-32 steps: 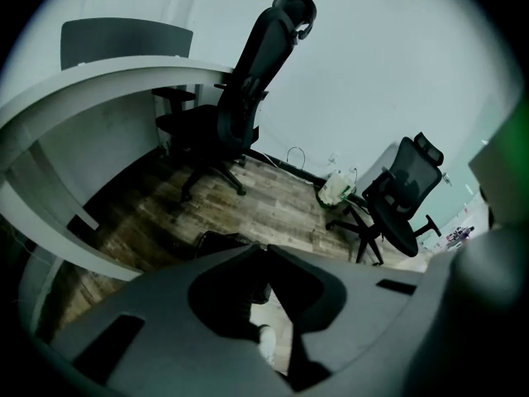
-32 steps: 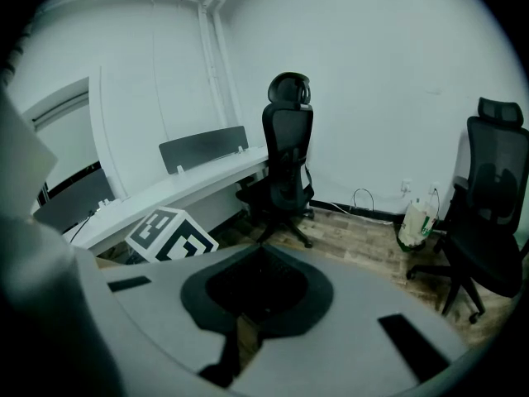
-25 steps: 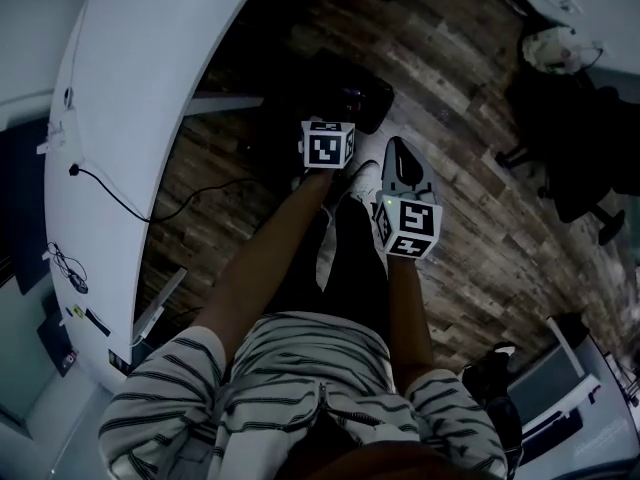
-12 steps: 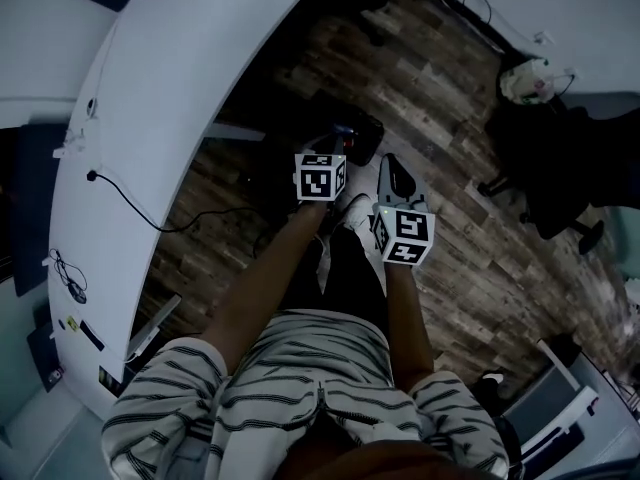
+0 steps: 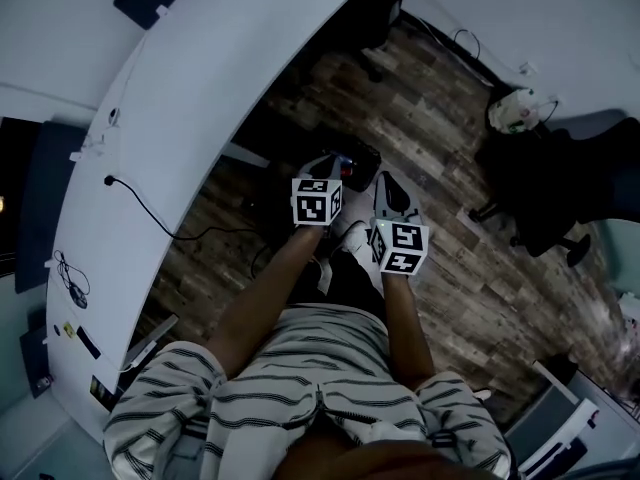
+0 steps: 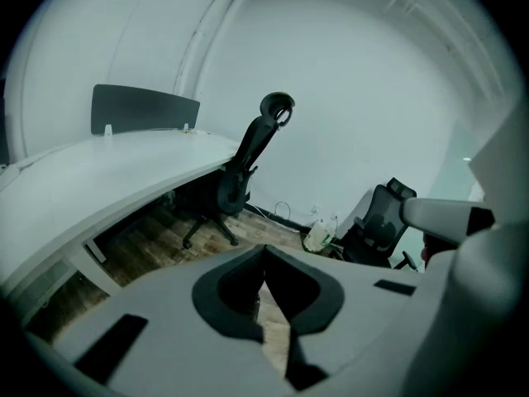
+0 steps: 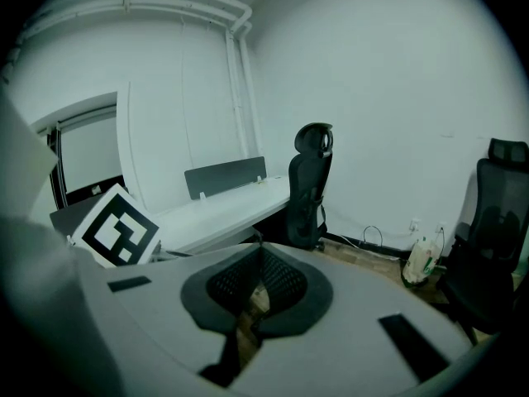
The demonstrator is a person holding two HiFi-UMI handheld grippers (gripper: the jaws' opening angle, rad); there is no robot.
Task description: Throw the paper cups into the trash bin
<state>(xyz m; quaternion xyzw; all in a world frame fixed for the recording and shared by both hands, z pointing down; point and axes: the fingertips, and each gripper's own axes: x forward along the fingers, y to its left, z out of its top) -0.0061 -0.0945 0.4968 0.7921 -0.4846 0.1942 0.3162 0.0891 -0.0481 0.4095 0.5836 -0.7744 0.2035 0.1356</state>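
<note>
No paper cup shows in any view. In the head view both grippers are held out in front of the person, above the wooden floor. My left gripper [image 5: 333, 164] hangs over a dark bin-like container [image 5: 357, 157] on the floor beside the desk. Its jaws meet at the tips with nothing between them [image 6: 264, 251]. My right gripper [image 5: 386, 180] is just to its right, jaws also closed and empty [image 7: 259, 251]. The marker cubes hide part of each gripper from above.
A long curved white desk [image 5: 200, 108] with a cable runs along the left. Black office chairs stand at the far desk end [image 6: 241, 176] [image 7: 308, 184] and at the right [image 5: 545, 183]. A white bag [image 5: 512, 110] sits by the wall.
Both grippers have risen and drawn away from the floor and the dark container, still shut and side by side. The view now takes in more of the room.
</note>
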